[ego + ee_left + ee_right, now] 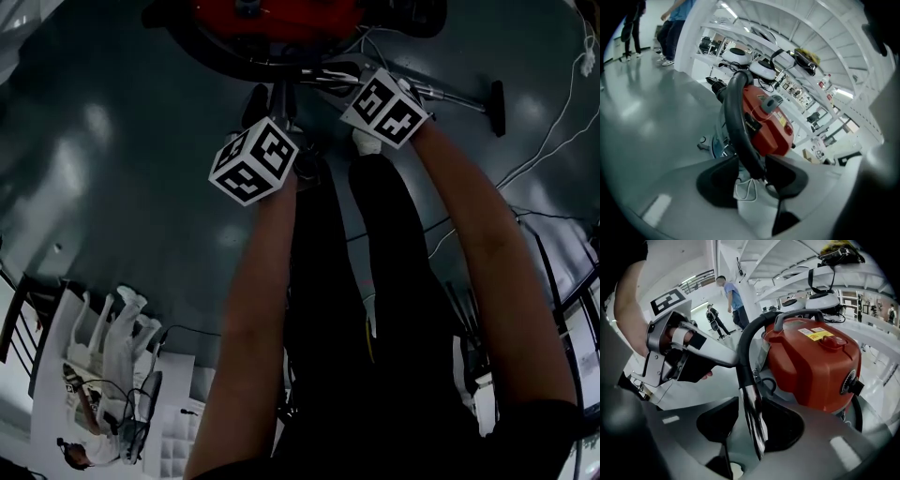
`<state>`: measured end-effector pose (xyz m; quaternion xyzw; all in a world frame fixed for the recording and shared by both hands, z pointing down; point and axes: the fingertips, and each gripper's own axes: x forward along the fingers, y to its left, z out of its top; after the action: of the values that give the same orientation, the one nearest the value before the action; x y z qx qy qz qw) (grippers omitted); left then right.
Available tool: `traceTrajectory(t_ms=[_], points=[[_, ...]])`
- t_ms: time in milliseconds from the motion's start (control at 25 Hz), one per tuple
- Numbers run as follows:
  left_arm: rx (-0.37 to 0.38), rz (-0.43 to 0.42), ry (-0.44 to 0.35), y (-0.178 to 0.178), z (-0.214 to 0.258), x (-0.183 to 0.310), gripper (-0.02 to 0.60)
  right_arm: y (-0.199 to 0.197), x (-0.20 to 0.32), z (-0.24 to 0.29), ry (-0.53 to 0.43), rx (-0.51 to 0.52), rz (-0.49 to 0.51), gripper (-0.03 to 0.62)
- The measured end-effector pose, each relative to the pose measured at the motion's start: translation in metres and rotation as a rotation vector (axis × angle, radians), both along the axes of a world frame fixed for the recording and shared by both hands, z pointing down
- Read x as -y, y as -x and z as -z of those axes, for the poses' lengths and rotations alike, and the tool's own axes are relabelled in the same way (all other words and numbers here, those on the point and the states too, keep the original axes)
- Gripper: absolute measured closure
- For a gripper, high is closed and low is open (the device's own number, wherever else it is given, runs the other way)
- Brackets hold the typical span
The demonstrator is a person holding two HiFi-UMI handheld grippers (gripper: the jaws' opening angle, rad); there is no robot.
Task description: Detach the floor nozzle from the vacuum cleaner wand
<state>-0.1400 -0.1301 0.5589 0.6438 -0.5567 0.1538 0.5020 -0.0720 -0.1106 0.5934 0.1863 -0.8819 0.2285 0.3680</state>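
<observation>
Both sets of jaws gape: the left gripper straddles the hose, the right gripper the wand, which runs rightward to the floor nozzle.

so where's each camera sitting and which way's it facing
head view: on the person's head, facing steeply down at the grey floor; both forearms, dark trousers and marker cubes show
left gripper view: rides the left tongs, looking along them at the black hose and red vacuum cleaner; only its jaws show
right gripper view: rides the right tongs, looking along them at the chrome wand; the left arm shows too
shared: both gripper views show the red vacuum cleaner and hose
</observation>
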Motion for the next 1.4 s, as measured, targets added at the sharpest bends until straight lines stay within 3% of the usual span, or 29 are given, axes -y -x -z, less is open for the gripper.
traceTrajectory(t_ms=[320, 600, 760, 1120, 1400], points=[[-0.019, 0.108, 0.040, 0.006, -0.015, 0.012, 0.345, 0.007, 0.001, -0.018, -0.065, -0.060, 0.147, 0.416], [0.002, 0.097, 0.053, 0.010, -0.027, 0.025, 0.348, 0.012, -0.004, -0.032, -0.125, -0.108, 0.260, 0.410], [0.000, 0.085, 0.068, 0.011, -0.030, 0.030, 0.376, 0.017, -0.003, -0.032, -0.133, -0.111, 0.282, 0.421], [-0.054, 0.144, 0.092, 0.015, -0.029, 0.029, 0.397, 0.021, -0.005, -0.035, -0.111, -0.119, 0.313, 0.418], [-0.071, 0.162, 0.137, 0.016, -0.029, 0.028, 0.408, 0.021, -0.006, -0.036, -0.064, -0.133, 0.289, 0.427]])
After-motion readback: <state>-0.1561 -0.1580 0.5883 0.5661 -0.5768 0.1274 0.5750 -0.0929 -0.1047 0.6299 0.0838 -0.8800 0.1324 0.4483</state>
